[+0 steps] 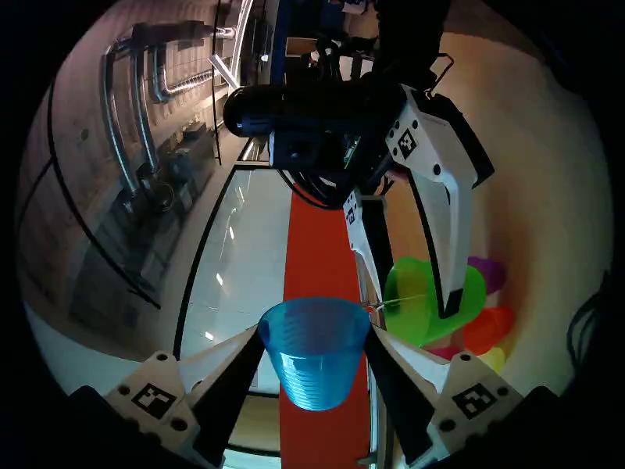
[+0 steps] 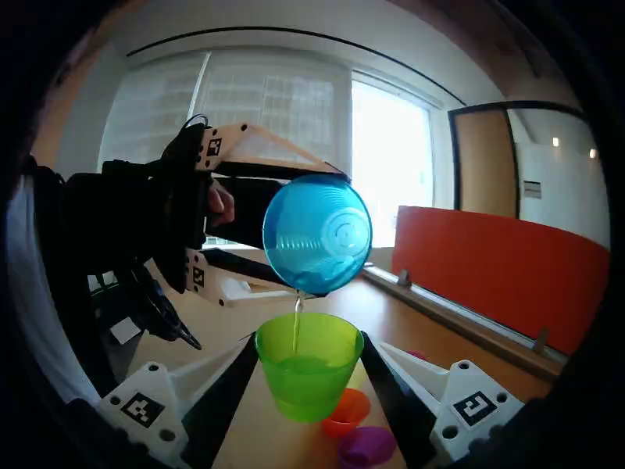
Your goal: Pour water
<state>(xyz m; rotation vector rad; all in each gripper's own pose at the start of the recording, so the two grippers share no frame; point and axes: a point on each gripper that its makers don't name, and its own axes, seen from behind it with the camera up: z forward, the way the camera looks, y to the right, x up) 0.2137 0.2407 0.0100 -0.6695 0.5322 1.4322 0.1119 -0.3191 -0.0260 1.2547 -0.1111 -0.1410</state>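
My left gripper (image 1: 315,361) is shut on a blue translucent cup (image 1: 314,361), tipped over on its side. In the right gripper view that blue cup (image 2: 318,233) hangs above a green cup (image 2: 308,375), and a thin stream of water (image 2: 297,316) falls from its lip into the green one. My right gripper (image 2: 309,375) is shut on the green cup, which stands upright with some water in it. The left gripper view shows the right gripper (image 1: 406,301) from above, holding the green cup (image 1: 418,301). The left gripper (image 2: 266,223) reaches in from the left with a hand behind it.
Below the green cup on the wooden table (image 2: 437,324) stand an orange cup (image 2: 346,410) and a purple cup (image 2: 367,447). Orange (image 1: 488,328), purple (image 1: 488,272) and yellow (image 1: 492,359) cups show beside it. A red divider panel (image 2: 500,270) runs along the table's far edge.
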